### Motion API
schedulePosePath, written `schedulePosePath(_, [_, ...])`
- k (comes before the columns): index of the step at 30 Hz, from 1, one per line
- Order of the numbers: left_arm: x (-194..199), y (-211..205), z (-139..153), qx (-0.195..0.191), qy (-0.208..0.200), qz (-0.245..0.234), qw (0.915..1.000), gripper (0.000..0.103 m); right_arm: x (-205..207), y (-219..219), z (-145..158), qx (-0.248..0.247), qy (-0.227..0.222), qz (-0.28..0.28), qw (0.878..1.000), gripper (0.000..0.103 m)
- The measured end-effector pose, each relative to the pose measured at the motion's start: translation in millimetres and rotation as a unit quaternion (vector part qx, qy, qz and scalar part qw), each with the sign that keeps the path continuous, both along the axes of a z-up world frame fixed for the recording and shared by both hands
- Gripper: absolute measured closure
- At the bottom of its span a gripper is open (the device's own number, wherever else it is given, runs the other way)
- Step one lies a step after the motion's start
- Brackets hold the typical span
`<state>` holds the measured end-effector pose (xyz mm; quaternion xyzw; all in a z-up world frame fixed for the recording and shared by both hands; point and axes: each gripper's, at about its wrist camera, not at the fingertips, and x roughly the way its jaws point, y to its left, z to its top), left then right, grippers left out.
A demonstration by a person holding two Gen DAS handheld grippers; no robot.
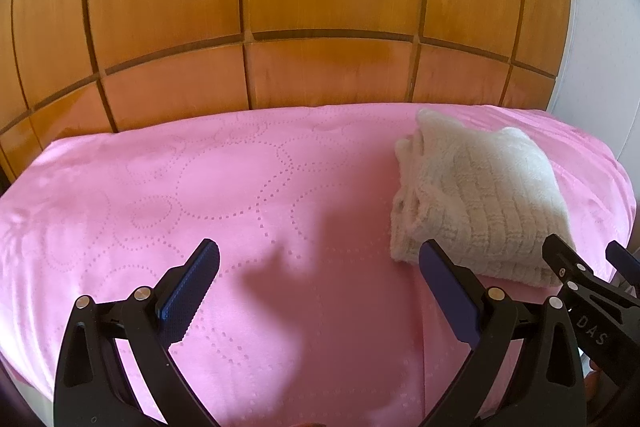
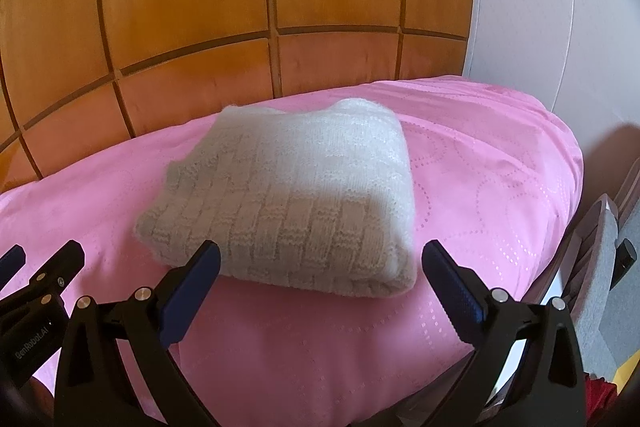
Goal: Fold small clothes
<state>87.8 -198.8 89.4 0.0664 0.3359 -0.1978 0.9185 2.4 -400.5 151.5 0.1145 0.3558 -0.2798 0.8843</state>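
A cream knitted garment (image 2: 296, 203) lies folded into a thick square on the pink bedspread (image 2: 480, 187). In the left wrist view it sits at the right (image 1: 480, 195). My right gripper (image 2: 320, 267) is open and empty, hovering just in front of the garment's near edge. My left gripper (image 1: 320, 267) is open and empty over bare bedspread (image 1: 200, 187), left of the garment. The right gripper's fingers (image 1: 568, 267) show at the right edge of the left wrist view. The left gripper's fingers (image 2: 48, 267) show at the left edge of the right wrist view.
A wooden panelled headboard (image 1: 320, 7) rises behind the bed. A white wall (image 2: 540, 27) stands to the right. Past the bed's right edge are a grey object (image 2: 600, 287) and something red (image 2: 600, 391) lower down.
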Motion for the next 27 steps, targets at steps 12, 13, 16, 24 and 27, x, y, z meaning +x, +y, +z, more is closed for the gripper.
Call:
schedulePosePath(12, [-5.6, -5.0, 2.7, -0.001, -0.002, -0.003, 1.0000, 0.004, 0.6, -1.6, -0.9, 0.005, 0.000, 0.000, 1.000, 0.002])
schedulePosePath(13, [-6.0, -5.2, 2.9, -0.001, -0.003, -0.002, 1.0000, 0.004, 0.5, -2.3, -1.3, 0.005, 0.000, -0.001, 1.000, 0.002])
schedulePosePath(16, [-5.9, -5.0, 3.0, -0.007, -0.006, -0.004, 0.9999, 0.004, 2.4, -5.3, -4.5, 0.006, 0.004, 0.003, 1.000, 0.002])
schedulePosePath(24, [6.0, -8.9, -14.3, 0.003, 0.033, -0.006, 0.9994, 0.004, -1.4, -35.6, -0.6, 0.029, -0.021, -0.019, 0.999, 0.002])
schedulePosePath(27, [9.9, -8.6, -23.4, 0.013, 0.037, 0.000, 0.9992, 0.004, -2.8, -71.8, 2.0, 0.035, -0.026, -0.059, 0.997, 0.002])
